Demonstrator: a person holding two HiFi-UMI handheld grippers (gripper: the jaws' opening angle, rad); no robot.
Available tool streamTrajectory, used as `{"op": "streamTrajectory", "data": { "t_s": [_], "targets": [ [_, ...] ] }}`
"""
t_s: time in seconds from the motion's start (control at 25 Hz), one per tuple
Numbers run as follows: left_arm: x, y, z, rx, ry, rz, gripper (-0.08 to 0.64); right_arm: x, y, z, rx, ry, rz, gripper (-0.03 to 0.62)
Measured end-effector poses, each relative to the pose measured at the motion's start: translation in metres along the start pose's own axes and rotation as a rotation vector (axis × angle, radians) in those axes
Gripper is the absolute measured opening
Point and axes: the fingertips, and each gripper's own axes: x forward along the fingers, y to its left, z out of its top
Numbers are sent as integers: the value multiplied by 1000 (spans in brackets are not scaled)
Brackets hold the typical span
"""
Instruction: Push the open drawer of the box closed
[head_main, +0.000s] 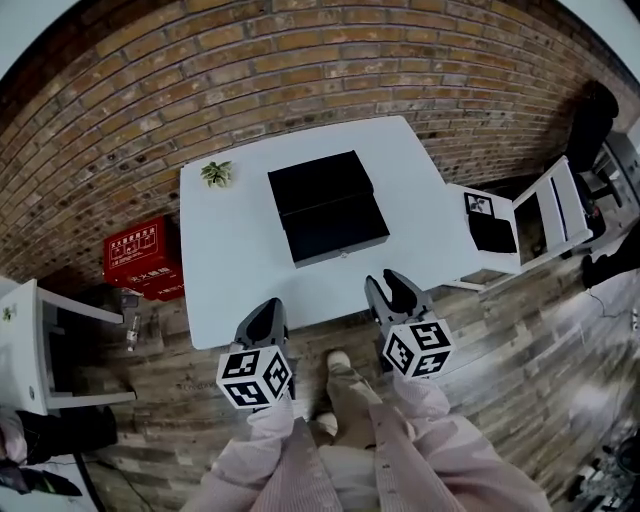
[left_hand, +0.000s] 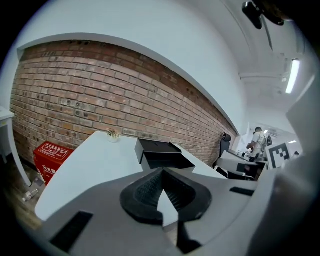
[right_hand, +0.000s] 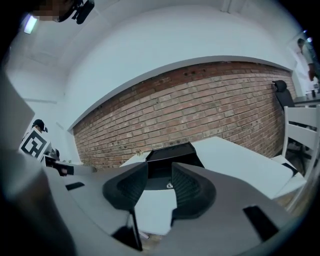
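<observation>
A black box (head_main: 320, 183) sits on the white table (head_main: 225, 270), and its open drawer (head_main: 338, 232) sticks out toward me. My left gripper (head_main: 263, 318) hovers over the table's front edge, left of the drawer, with its jaws closed tip to tip and empty. My right gripper (head_main: 390, 290) is at the front edge just right of the drawer front, open and holding nothing. In the left gripper view the box (left_hand: 157, 148) lies ahead of the left gripper (left_hand: 161, 172). The right gripper view has the drawer (right_hand: 161, 176) straight ahead between the jaws of the right gripper (right_hand: 160, 170).
A small potted plant (head_main: 216, 173) stands at the table's far left corner. A red box (head_main: 144, 257) sits on the floor at left, beside a white shelf unit (head_main: 40, 345). A white chair (head_main: 520, 225) stands close to the table's right side. A brick wall runs behind.
</observation>
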Motion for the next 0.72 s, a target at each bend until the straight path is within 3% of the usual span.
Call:
{"op": "streamTrajectory", "data": {
  "t_s": [0.72],
  "targets": [
    [82, 15, -36, -96, 158, 44, -5, 94, -24, -68, 10, 265, 90, 144]
  ]
}}
